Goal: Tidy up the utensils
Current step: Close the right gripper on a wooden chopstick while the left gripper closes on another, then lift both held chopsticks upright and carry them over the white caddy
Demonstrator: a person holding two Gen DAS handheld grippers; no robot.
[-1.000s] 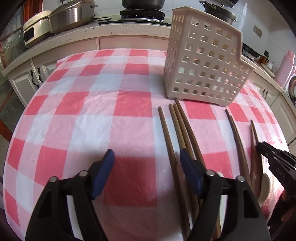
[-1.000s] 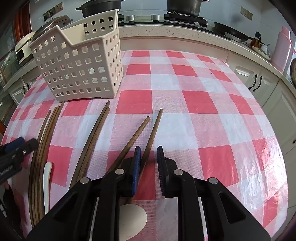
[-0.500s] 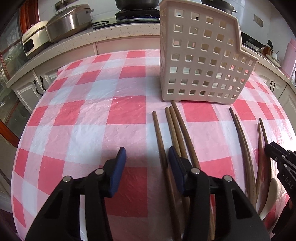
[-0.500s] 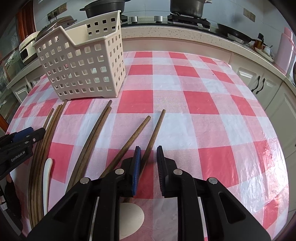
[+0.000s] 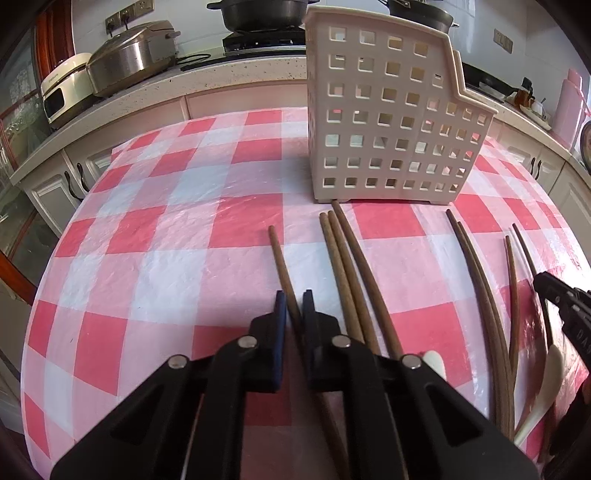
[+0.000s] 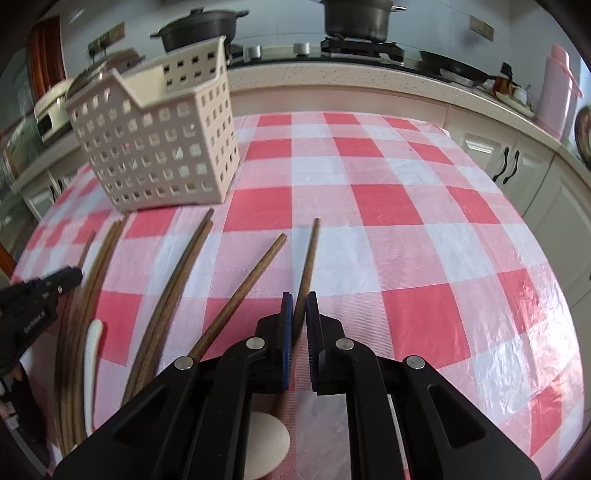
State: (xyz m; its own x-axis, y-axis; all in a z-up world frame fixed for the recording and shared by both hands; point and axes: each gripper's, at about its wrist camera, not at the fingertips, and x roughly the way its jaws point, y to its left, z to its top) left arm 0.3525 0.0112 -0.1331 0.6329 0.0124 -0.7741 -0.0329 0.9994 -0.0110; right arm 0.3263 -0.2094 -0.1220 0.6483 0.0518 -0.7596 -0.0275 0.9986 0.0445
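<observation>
My left gripper [image 5: 293,295] is shut on a brown wooden chopstick [image 5: 280,258], the leftmost of several lying on the checked tablecloth. My right gripper [image 6: 299,297] is shut on another wooden utensil handle [image 6: 310,251], with a white spoon bowl [image 6: 266,443] below it. A beige perforated utensil basket [image 5: 391,122] stands upright beyond the chopsticks; it also shows in the right wrist view [image 6: 155,136]. More chopsticks [image 5: 351,266] and a curved pair [image 5: 480,280] lie between the two grippers. A white spoon [image 5: 543,387] lies at the right.
The table [image 5: 147,240] has a red-and-white checked cloth under plastic. A kitchen counter with a rice cooker [image 5: 129,59], pots [image 6: 354,18] and a stove runs behind it. Cabinet doors [image 6: 517,166] stand at the right.
My left gripper has moved right and closed from wide open onto the leftmost chopstick. My right gripper has stayed shut on its utensil and raised it slightly.
</observation>
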